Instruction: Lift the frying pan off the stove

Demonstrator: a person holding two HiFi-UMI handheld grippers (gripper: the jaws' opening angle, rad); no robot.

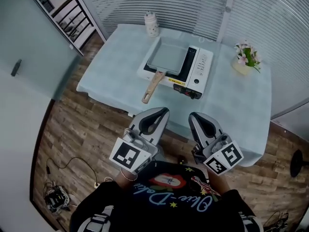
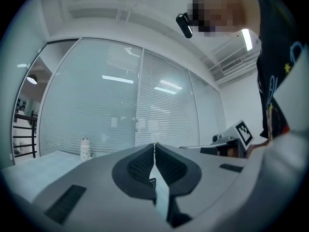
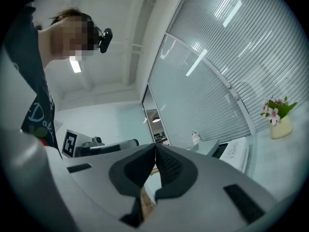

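A rectangular grey-green frying pan (image 1: 166,57) rests on a white portable stove (image 1: 199,67) on the table, and its wooden handle (image 1: 152,87) points toward me. In the right gripper view the pan (image 3: 218,148) and stove (image 3: 237,153) show low at the right. My left gripper (image 1: 161,111) and right gripper (image 1: 195,116) are held close to my body, short of the table's near edge, both shut and empty. The left gripper (image 2: 154,146) and the right gripper (image 3: 155,146) have their pads pressed together, tilted upward.
The table wears a pale blue cloth (image 1: 239,100). A white bottle (image 1: 152,24) stands at its far edge and a small flower pot (image 1: 245,58) at the right. Glass walls with blinds enclose the far side. Cables (image 1: 58,187) lie on the wood floor at the left.
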